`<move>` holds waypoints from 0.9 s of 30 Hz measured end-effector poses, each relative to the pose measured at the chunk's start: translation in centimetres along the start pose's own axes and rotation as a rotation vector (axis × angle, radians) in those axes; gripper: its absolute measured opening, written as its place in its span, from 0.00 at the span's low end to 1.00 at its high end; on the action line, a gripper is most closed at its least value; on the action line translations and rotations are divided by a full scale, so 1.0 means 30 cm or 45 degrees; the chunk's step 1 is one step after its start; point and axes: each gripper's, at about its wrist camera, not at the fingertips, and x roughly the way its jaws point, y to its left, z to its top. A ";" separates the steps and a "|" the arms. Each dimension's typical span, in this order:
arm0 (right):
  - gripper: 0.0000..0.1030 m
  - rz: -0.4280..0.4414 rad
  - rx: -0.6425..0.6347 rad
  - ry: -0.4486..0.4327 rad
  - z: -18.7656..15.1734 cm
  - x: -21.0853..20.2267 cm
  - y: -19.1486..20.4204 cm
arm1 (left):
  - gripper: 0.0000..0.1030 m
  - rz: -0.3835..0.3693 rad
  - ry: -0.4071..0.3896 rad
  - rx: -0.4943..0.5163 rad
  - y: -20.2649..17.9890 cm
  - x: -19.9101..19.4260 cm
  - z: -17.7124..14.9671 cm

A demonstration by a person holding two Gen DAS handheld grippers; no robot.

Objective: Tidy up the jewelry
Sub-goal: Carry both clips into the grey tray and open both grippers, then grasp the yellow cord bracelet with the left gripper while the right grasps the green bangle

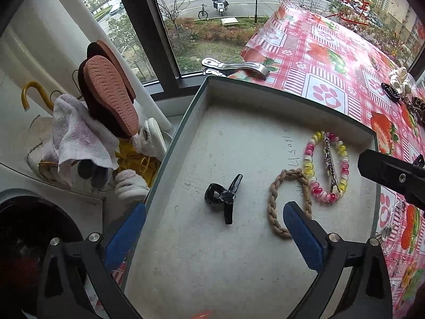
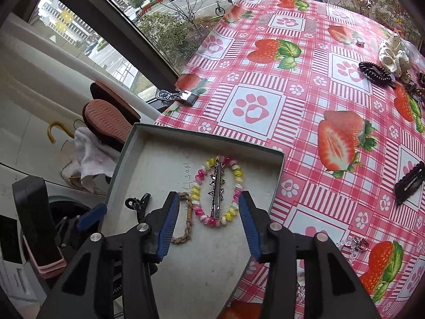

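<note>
A shallow grey box (image 1: 239, 260) lies on the table's left edge. In it are a black claw clip (image 1: 224, 199), a tan braided hair tie (image 1: 276, 207) and a pink-and-yellow bead bracelet (image 1: 313, 164) with a silver spiked hair clip (image 1: 330, 164) lying across it. My left gripper (image 1: 215, 236) is wide open above the black claw clip and touches nothing. My right gripper (image 2: 208, 226) stands open over the bracelet (image 2: 202, 186) and silver clip (image 2: 217, 188), its pads (image 2: 167, 226) clear of both.
The strawberry-and-paw tablecloth (image 2: 265, 106) carries a white scrunchie (image 2: 393, 55), a black spiral tie (image 2: 372, 70), a black snap clip (image 2: 409, 186) and a clear bead chain (image 2: 350, 244). A metal clamp (image 2: 176, 95) grips the table edge. Slippers (image 1: 111, 98) and a towel (image 1: 77, 133) lie left of the box.
</note>
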 end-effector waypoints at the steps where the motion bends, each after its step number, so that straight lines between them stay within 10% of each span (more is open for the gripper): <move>1: 0.49 0.004 0.006 -0.004 -0.003 -0.013 -0.006 | 1.00 0.011 -0.006 0.016 -0.008 -0.006 -0.001; 15: 0.83 0.019 0.253 -0.064 -0.111 -0.208 -0.220 | 1.00 -0.056 -0.032 0.176 -0.135 -0.133 -0.021; 27: 0.85 -0.141 0.483 -0.123 -0.311 -0.411 -0.529 | 1.00 -0.244 -0.056 0.493 -0.493 -0.266 -0.111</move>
